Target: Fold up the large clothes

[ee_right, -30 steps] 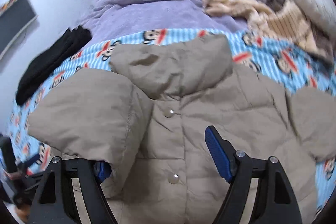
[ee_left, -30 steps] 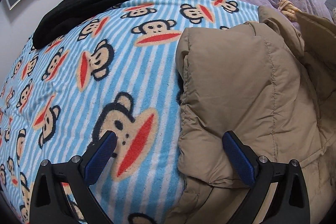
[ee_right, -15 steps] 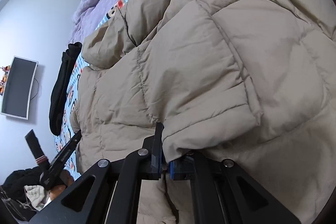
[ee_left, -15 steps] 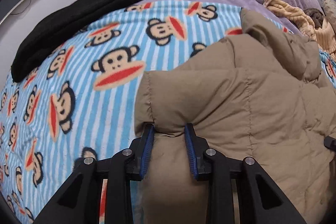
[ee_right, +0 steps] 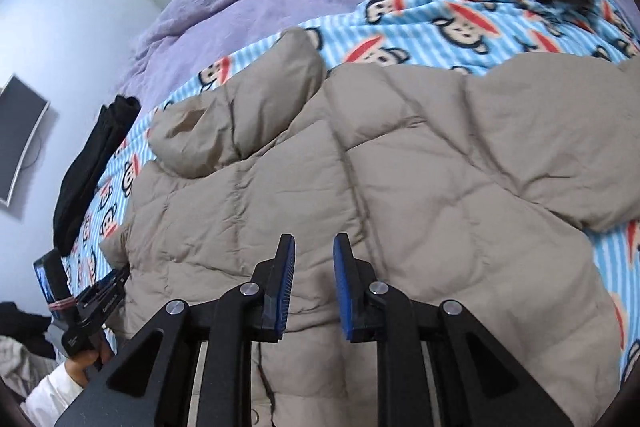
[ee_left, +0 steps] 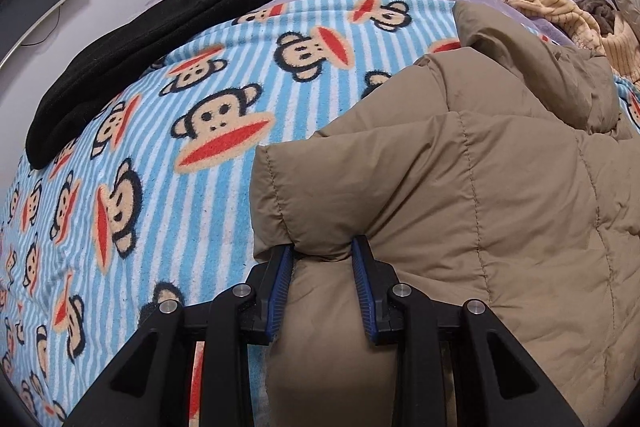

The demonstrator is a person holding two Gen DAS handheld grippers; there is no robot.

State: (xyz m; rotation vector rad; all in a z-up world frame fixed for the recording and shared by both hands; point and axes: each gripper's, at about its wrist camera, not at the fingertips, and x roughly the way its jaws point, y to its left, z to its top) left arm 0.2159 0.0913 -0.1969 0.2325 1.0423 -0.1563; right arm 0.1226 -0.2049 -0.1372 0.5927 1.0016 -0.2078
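Tan puffer jacket [ee_left: 460,195] pinched by left claw [ee_left: 323,255]

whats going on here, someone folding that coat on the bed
Yes. A person with a gripper in each hand is folding a tan puffer jacket on a monkey blanket. The left gripper is clamped on the cuff of a sleeve laid over the jacket. The right gripper hangs over the jacket with its fingers a little apart, holding nothing. A black garment lies folded at the blanket's far edge.
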